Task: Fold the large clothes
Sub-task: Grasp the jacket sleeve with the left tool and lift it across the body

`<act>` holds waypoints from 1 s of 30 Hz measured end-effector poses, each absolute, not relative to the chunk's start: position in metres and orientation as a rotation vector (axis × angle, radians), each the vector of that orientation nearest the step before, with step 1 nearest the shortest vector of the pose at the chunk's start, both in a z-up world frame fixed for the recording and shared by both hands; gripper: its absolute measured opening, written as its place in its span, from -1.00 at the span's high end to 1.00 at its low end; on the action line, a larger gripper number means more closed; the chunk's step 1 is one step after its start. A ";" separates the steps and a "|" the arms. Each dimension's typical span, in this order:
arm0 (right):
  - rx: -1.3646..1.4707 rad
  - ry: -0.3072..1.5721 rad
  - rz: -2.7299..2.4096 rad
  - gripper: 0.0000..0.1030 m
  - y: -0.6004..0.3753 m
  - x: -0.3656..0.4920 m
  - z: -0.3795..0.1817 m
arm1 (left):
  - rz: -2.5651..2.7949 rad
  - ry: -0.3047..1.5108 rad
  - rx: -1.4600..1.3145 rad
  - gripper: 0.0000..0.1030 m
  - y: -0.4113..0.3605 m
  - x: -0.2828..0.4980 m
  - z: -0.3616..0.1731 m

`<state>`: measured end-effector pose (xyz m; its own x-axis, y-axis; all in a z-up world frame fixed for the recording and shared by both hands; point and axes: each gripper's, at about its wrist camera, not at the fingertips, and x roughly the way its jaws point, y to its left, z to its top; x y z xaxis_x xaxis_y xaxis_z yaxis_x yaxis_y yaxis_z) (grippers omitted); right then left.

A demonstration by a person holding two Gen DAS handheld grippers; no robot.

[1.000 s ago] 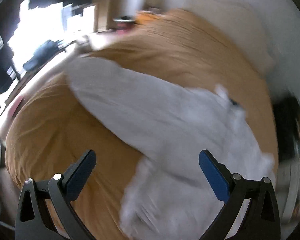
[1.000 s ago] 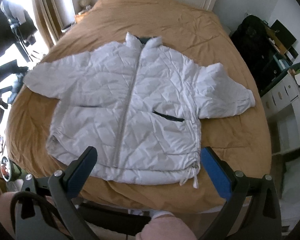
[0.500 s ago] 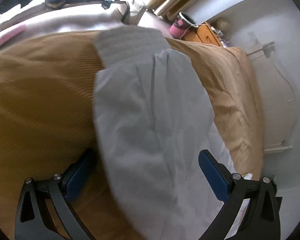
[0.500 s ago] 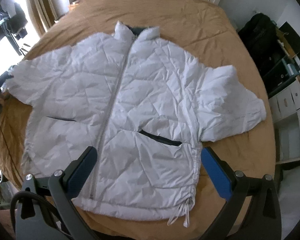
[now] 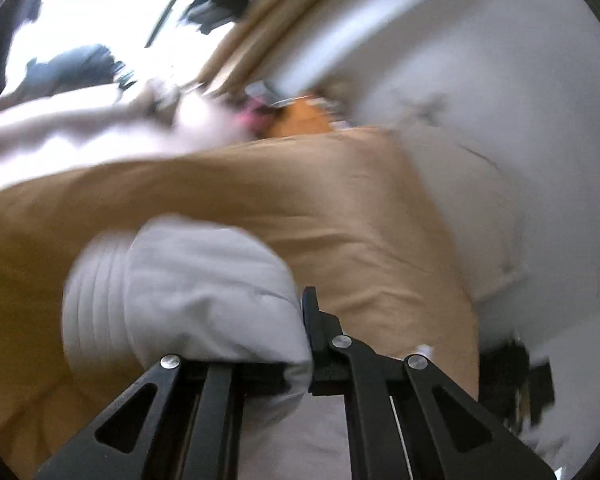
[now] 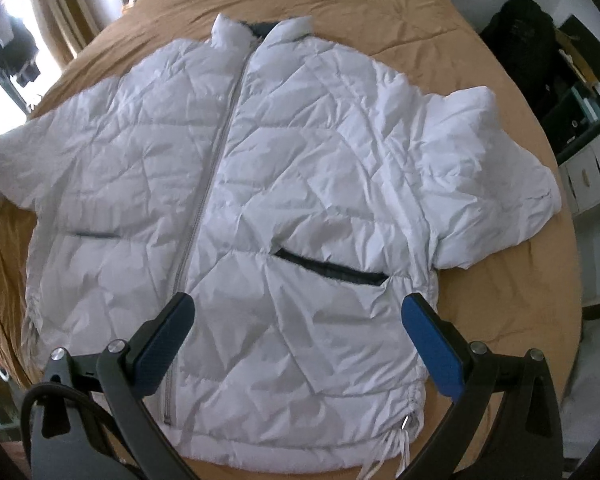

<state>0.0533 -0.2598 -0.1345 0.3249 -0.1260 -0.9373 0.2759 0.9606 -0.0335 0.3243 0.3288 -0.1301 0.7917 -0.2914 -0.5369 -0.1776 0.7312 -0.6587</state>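
A white quilted jacket [image 6: 284, 184] lies face up and spread flat on a bed with a tan cover [image 6: 380, 12], collar at the far end, zipper shut. In the blurred left wrist view, my left gripper [image 5: 300, 344] is shut on the cuff end of the jacket's left sleeve [image 5: 196, 288], which bulges over the fingers. That sleeve end shows at the far left of the right wrist view [image 6: 4, 152]. My right gripper [image 6: 296, 332] is open and empty, above the jacket's lower front near the hem.
The jacket's right sleeve [image 6: 496, 176] lies bent toward the bed's right edge. A white headboard [image 5: 480, 208] stands at the bed's far end. A black bag [image 6: 520, 28] and white drawers [image 6: 596, 172] stand right of the bed. A window and curtain [image 6: 52, 32] are on the left.
My left gripper has closed on the sleeve end, which lay between open jaws before. My right gripper has come lower and closer over the jacket.
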 end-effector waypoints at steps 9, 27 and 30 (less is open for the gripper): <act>0.373 1.050 -0.321 -0.99 -0.315 0.035 -0.141 | -0.536 0.627 -0.530 0.84 0.051 0.297 -0.073; 0.600 0.981 -0.494 -0.99 -0.396 -0.027 -0.169 | -0.931 1.222 -0.423 -0.66 -0.166 0.271 -0.258; 0.582 0.952 -0.468 -0.99 -0.390 -0.024 -0.160 | -0.974 1.132 -0.459 -0.66 -0.135 0.271 -0.222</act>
